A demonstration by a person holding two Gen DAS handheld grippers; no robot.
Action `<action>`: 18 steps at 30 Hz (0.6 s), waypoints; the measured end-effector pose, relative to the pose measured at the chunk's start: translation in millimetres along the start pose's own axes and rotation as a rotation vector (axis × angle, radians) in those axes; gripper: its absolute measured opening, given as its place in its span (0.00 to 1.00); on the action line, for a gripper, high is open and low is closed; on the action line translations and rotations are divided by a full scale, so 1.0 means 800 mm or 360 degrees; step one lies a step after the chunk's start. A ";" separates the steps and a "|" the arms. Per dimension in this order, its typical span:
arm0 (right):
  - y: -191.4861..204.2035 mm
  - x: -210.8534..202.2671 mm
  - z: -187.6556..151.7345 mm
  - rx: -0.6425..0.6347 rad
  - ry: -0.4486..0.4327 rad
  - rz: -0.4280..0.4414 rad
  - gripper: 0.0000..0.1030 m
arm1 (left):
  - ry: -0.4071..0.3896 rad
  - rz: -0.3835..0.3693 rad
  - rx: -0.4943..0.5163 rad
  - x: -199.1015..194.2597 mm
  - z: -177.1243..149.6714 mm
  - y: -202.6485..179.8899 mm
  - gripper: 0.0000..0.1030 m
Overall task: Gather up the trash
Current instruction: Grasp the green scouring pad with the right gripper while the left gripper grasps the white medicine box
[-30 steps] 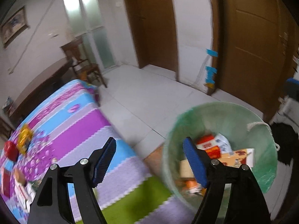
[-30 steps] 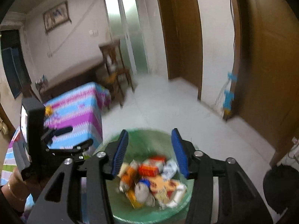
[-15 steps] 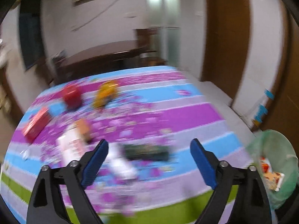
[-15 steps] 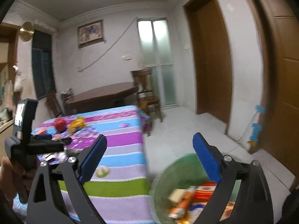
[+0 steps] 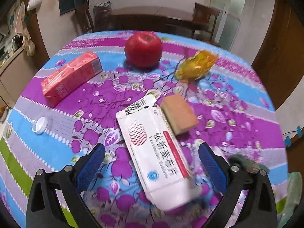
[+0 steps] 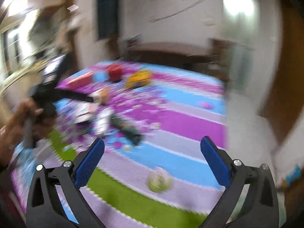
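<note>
Both my claws are standing wide apart with nothing between their pads, having just been spreading. A second ago they were both looking into the green bin; now my left gripper (image 5: 151,163) is hanging over the table (image 5: 237,87), straddling the white medicine box (image 5: 157,152) without touching it. That box is lying flat, long axis running from its torn barcode end far from me toward my right finger. A tan sponge (image 5: 178,115) is touching its side. My right gripper (image 6: 152,162) is facing the blurred striped cloth.
</note>
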State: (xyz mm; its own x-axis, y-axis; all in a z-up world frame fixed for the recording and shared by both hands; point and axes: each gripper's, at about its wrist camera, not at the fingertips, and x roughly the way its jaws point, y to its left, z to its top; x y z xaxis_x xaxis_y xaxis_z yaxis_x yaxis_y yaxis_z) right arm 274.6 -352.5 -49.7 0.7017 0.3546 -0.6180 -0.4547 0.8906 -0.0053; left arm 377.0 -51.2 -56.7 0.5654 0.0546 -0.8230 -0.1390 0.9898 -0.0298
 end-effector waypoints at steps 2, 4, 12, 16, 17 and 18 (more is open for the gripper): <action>0.010 0.022 0.016 -0.0116 0.0055 0.0182 0.95 | -0.0007 0.0078 -0.0016 0.008 0.000 0.001 0.95; 0.025 0.051 0.028 -0.0272 0.0166 0.0318 0.95 | 0.0027 0.0098 -0.0042 0.020 0.002 0.006 0.95; 0.031 0.151 0.034 -0.0459 0.0425 0.0372 0.71 | 0.0076 0.0059 -0.0048 0.030 -0.008 0.005 0.95; 0.029 0.166 0.022 -0.0395 0.0459 0.0379 0.57 | 0.0001 0.0088 -0.0001 0.030 -0.016 -0.002 0.94; 0.031 0.161 0.020 -0.0373 0.0442 0.0375 0.46 | -0.0016 0.0081 0.0009 0.028 -0.018 -0.002 0.87; 0.031 0.158 0.018 -0.0361 0.0433 0.0371 0.30 | -0.0044 0.0067 0.0032 0.023 -0.020 -0.004 0.80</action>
State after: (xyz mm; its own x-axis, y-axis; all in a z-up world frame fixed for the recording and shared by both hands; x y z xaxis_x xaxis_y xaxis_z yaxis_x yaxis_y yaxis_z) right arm 359.9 -281.8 -116.2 0.4092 0.4241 -0.8079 -0.7146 0.6995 0.0052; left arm 374.8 -55.3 -80.6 0.5815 0.0996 -0.8074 -0.1471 0.9890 0.0161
